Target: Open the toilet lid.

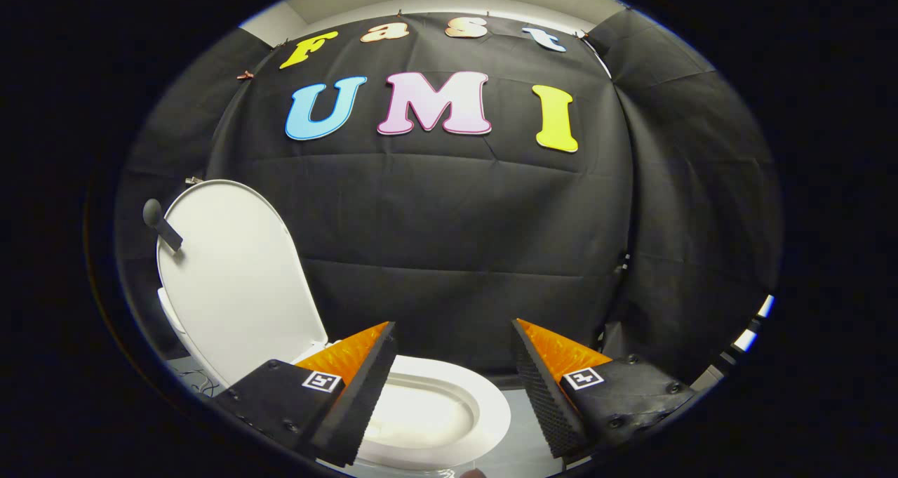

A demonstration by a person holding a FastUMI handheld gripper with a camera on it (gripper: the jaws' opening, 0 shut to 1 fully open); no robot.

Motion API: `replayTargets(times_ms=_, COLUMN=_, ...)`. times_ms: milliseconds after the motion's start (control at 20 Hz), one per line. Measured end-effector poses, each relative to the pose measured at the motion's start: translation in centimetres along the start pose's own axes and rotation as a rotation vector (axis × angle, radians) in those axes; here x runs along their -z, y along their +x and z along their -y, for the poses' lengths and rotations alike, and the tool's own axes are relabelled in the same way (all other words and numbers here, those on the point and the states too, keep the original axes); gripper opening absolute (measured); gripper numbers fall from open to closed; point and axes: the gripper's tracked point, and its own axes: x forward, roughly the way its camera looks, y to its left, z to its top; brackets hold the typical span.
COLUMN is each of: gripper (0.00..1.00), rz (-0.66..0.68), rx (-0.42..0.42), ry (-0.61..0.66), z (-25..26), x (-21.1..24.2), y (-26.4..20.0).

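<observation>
The white toilet lid (235, 281) stands raised, nearly upright, to the left of my fingers and leaning back from the bowl. A dark handle (161, 225) sticks out from its upper left edge. Below it the white seat ring and bowl (449, 415) lie open, just ahead of and between my fingers. My gripper (452, 330) is open, its orange-and-black fingers (365, 387) spread wide with nothing between them, and neither touches the lid.
Black cloth forms the booth's wall behind the toilet and on the right side. A strip of pale floor (515, 450) shows beside the bowl. Thin cables (196, 380) lie on the floor at the lid's lower left.
</observation>
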Motion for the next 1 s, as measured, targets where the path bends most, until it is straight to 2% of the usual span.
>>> replayTargets(times_ms=300, gripper=0.99, rz=-0.048, rx=0.016, ry=0.065, z=1.1, x=4.0, y=-0.4)
replayTargets(times_ms=1000, gripper=0.99, rz=-0.044, rx=0.018, ry=0.066, z=1.6, x=4.2, y=-0.5)
